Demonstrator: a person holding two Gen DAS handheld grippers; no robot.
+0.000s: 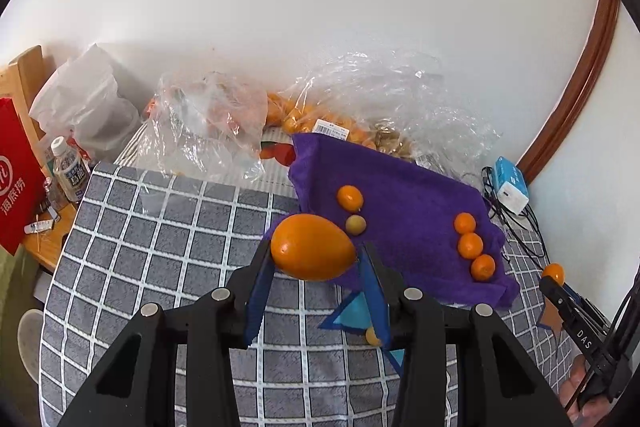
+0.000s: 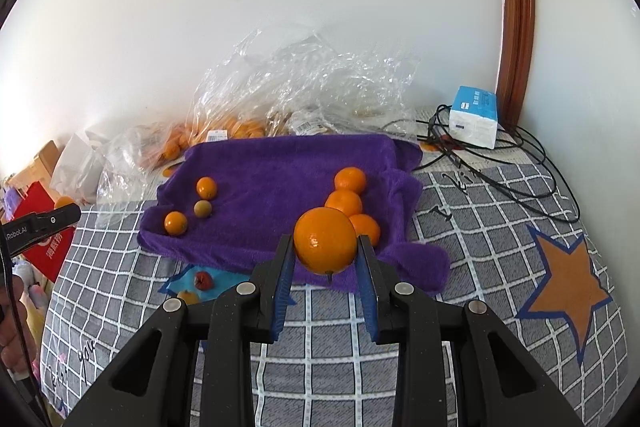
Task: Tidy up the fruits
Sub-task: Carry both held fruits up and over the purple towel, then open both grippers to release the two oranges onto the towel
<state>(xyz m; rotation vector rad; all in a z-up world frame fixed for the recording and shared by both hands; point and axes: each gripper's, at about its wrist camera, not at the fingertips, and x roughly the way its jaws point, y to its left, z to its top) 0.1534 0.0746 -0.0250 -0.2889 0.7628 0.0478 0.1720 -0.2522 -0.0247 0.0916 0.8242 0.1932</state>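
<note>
My left gripper [image 1: 316, 251] is shut on an oval orange fruit [image 1: 314, 247], held above the near edge of the purple towel [image 1: 404, 203]. On the towel lie an orange fruit [image 1: 350, 197], a small greenish one [image 1: 355, 225] and a row of three oranges [image 1: 470, 245]. My right gripper [image 2: 325, 243] is shut on a round orange [image 2: 325, 241], in front of that same row [image 2: 343, 203] on the towel [image 2: 272, 171]. Two small oranges [image 2: 206, 187] and the greenish fruit [image 2: 202, 208] lie at the towel's left. The left gripper [image 2: 60, 215] shows at the left edge.
Crumpled clear bags of oranges [image 2: 240, 127] lie behind the towel against the wall. A tissue box [image 2: 474, 117] and black cables [image 2: 500, 167] sit at the back right. A red fruit [image 2: 203, 280] and a small orange [image 2: 188, 295] rest on the checked cloth. A water bottle [image 1: 70, 167] and a red box [image 1: 16, 179] stand left.
</note>
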